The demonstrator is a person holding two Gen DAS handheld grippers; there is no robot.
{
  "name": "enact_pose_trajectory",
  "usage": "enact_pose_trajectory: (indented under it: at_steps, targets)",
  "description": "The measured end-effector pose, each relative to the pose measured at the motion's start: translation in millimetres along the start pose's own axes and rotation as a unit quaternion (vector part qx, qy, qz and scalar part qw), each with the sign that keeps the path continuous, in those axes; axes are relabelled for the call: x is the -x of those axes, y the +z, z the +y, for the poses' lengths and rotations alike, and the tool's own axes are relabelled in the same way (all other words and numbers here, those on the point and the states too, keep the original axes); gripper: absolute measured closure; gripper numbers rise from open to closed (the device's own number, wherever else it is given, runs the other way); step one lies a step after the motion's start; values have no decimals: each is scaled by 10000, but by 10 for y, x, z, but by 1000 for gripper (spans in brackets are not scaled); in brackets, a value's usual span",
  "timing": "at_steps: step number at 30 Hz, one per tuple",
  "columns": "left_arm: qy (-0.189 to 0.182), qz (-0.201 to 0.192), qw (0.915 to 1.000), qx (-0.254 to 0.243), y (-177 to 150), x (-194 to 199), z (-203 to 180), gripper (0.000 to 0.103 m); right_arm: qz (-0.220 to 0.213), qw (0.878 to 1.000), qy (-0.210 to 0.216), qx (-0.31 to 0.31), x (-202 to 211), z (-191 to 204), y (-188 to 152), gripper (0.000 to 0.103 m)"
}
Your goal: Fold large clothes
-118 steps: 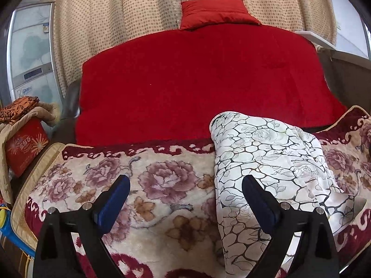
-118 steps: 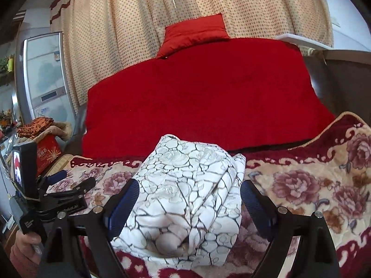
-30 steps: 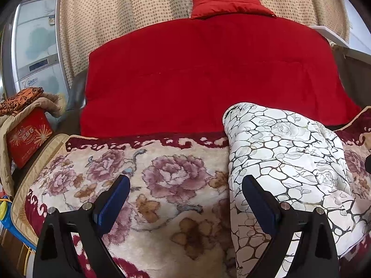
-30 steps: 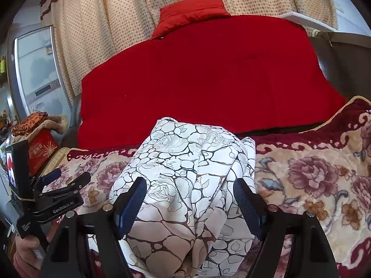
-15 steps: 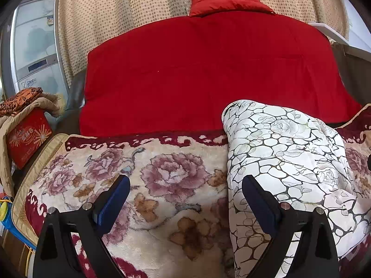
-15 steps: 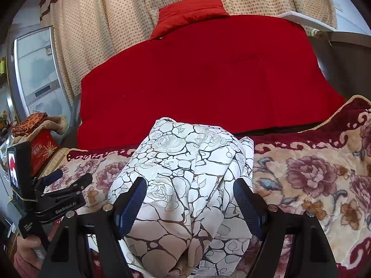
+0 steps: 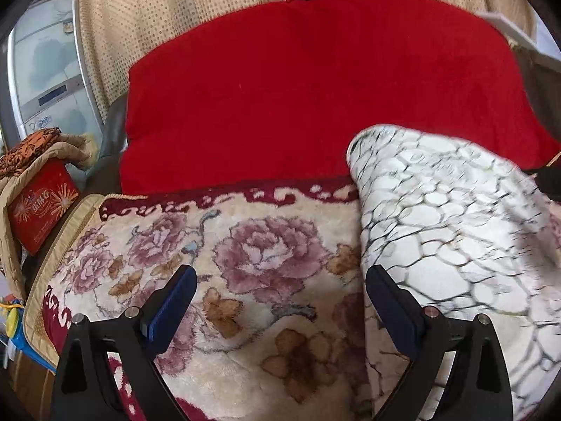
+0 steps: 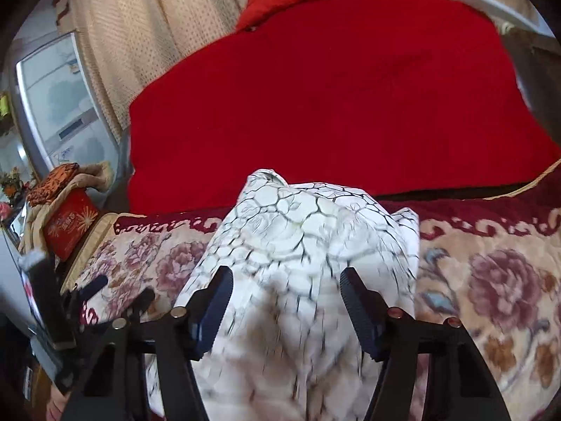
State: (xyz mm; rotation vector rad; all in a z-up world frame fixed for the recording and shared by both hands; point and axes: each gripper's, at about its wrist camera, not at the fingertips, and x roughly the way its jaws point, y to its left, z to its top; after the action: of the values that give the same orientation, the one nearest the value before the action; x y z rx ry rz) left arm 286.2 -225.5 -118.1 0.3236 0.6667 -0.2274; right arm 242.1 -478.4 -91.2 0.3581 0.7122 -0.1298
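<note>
While the red sofa cover (image 7: 315, 98) fills the space far ahead, the flowery blanket (image 7: 252, 280) lies under both tools. A folded white garment (image 8: 308, 245), blurry, sits between the right gripper's (image 8: 284, 301) wide-apart fingers, its near end cut off. It lies beside the left gripper (image 7: 280, 301), also spread wide.

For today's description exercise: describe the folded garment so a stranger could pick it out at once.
Start at the big red cover draped over the sofa back. Below it lies a floral plush blanket; the folded garment sits on it, the only white fabric, veined with dark crackle lines.
</note>
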Motion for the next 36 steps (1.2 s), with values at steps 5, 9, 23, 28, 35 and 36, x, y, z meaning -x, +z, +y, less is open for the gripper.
enact_pose_trajectory:
  at_steps: [5, 9, 23, 28, 35, 36]
  targets:
    - [-178, 620, 9976, -240, -62, -327, -94, 6, 1379, 9896, -28, -407, -694, -231, -41, 43]
    - [-231, 565, 9980, -172, -56, -264, -41, 6, 1286, 9914, -19, -262, -667, -208, -70, 43]
    - [-682, 435, 9964, -253, -308, 70, -70, 6, 743, 9950, -101, 654, 240, 176, -630, 44]
    - [-599, 257, 9975, -267, -319, 180, -52, 6, 1011, 9942, -166, 325, 99, 82, -732, 44]
    - [-488, 1, 9986, -221, -272, 268, 28, 6, 307, 9987, 51, 401, 605, 187, -734, 44]
    - [-492, -43, 9985, -222, -255, 286, 33, 6, 298, 9986, 109, 432, 620, 193, -757, 44]
